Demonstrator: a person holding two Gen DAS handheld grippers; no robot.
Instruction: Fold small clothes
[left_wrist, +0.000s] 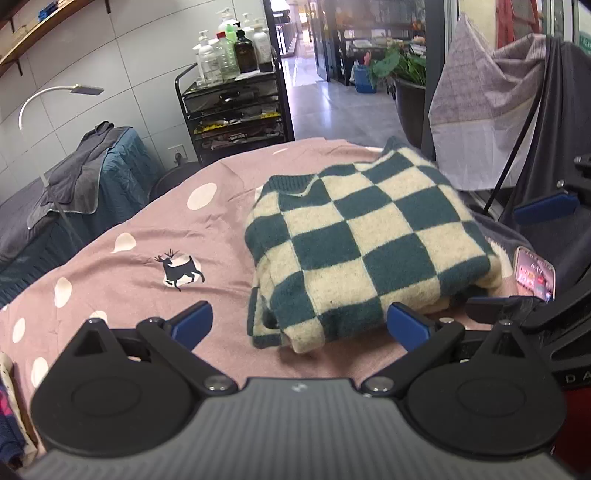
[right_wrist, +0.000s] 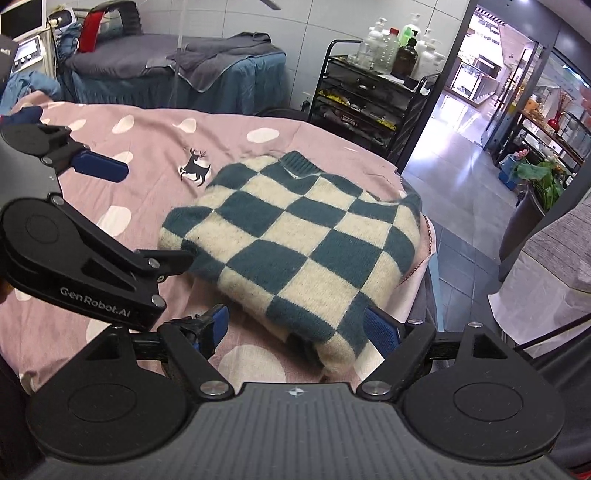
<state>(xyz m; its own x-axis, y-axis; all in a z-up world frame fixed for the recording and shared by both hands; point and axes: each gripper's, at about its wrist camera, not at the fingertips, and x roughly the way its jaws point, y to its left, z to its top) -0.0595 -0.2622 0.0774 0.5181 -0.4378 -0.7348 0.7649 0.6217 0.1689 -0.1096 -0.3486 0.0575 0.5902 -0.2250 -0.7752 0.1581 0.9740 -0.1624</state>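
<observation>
A green and cream checkered sweater (left_wrist: 365, 240) lies folded into a thick rectangle on the pink spotted bedsheet (left_wrist: 140, 236); it also shows in the right wrist view (right_wrist: 295, 240). My left gripper (left_wrist: 299, 325) is open and empty, its jaws on either side of the sweater's near corner, just short of it. My right gripper (right_wrist: 295, 328) is open and empty, its jaws at the sweater's near edge. The left gripper also shows in the right wrist view (right_wrist: 140, 214), beside the sweater's left corner. The right gripper's blue finger (left_wrist: 546, 206) shows at the right of the left wrist view.
A phone (left_wrist: 533, 273) lies right of the sweater. A black cart with bottles (left_wrist: 236, 110) stands beyond the bed, also in the right wrist view (right_wrist: 369, 96). A blue massage bed with grey towels (right_wrist: 184, 70) is behind. The sheet's right edge (right_wrist: 424, 266) drops off beside the sweater.
</observation>
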